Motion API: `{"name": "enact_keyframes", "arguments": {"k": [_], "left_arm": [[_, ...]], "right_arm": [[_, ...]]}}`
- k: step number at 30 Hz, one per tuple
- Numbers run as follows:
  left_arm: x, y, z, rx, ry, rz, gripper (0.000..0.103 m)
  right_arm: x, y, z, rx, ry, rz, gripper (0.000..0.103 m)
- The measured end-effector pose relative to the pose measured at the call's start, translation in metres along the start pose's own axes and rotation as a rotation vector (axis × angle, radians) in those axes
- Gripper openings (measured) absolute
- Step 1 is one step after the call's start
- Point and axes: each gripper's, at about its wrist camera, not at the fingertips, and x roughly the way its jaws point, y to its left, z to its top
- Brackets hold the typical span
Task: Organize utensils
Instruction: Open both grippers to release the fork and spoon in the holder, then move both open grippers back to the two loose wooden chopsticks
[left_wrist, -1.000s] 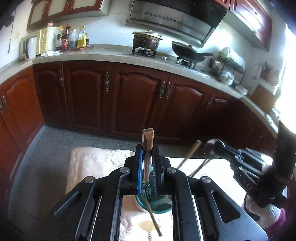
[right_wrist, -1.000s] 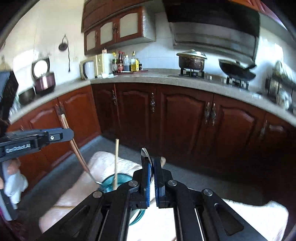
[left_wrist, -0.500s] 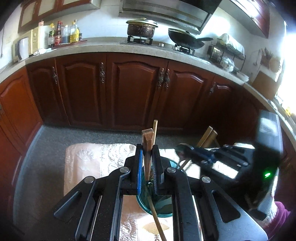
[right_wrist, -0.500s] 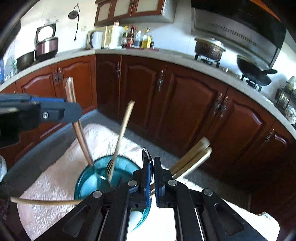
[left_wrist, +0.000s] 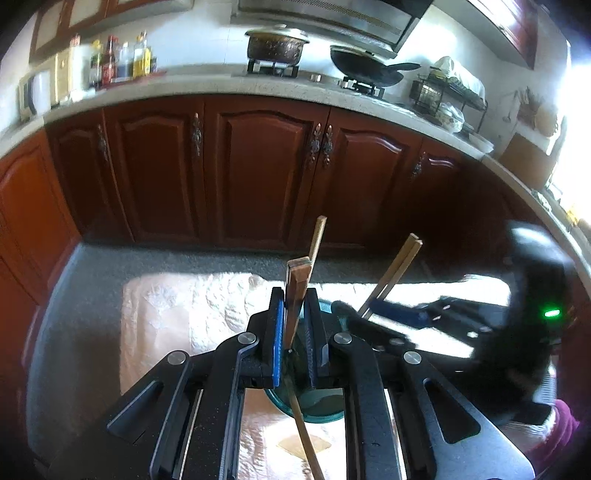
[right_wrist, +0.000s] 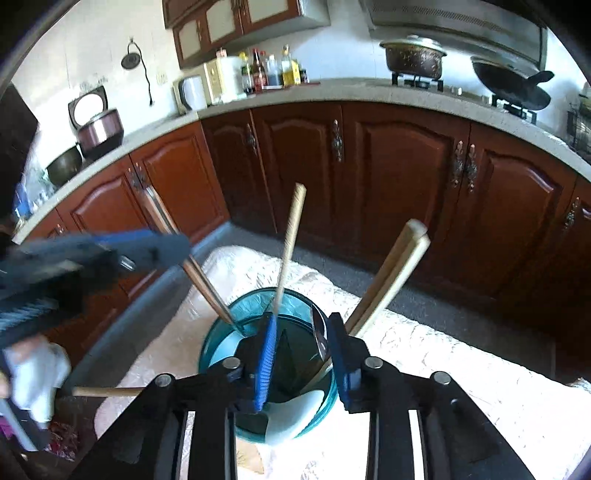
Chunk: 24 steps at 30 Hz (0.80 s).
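The right gripper (right_wrist: 300, 345) jaws had just been spread over the blue cup (right_wrist: 221, 332), releasing 1 spoon (right_wrist: 320, 338); the left gripper (left_wrist: 295, 325) pinched a wooden utensil (left_wrist: 297, 280), not yet released.

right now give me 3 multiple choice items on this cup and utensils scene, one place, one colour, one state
1. Where does the cup stand?
A. on the pale cloth
B. on the stove
C. on the floor

2. What colour is the cup?
A. red
B. teal
C. white

3. How is the right gripper?
A. shut on a chopstick
B. out of view
C. jaws apart over the cup

Answers:
1 A, the cloth surrounds its base.
2 B, its glass wall is teal.
3 C, its jaws have just been opening, with a metal spoon between them.
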Motion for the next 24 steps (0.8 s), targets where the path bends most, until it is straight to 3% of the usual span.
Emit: {"name": "enact_keyframes", "arguments": {"k": [9, 12, 17, 24], "left_arm": [[0.004, 0.005, -0.011, -0.04, 0.037, -0.015, 0.009], [0.004, 0.01, -0.013, -0.066, 0.063, -0.031, 0.013], [0.0, 0.014, -0.022, -0.094, 0.086, -0.055, 0.032], [-0.012, 0.017, -0.027, -0.103, 0.086, -0.056, 0.034]], "right_arm": [[-0.062, -0.007, -0.022, 0.041, -0.072, 0.002, 0.039], [-0.078, -0.015, -0.036, 0.08, -0.081, -0.001, 0.041], [-0.094, -0.03, -0.059, 0.177, -0.082, -0.004, 0.046], [-0.113, -0.041, -0.085, 0.255, -0.076, -0.004, 0.046]]}}
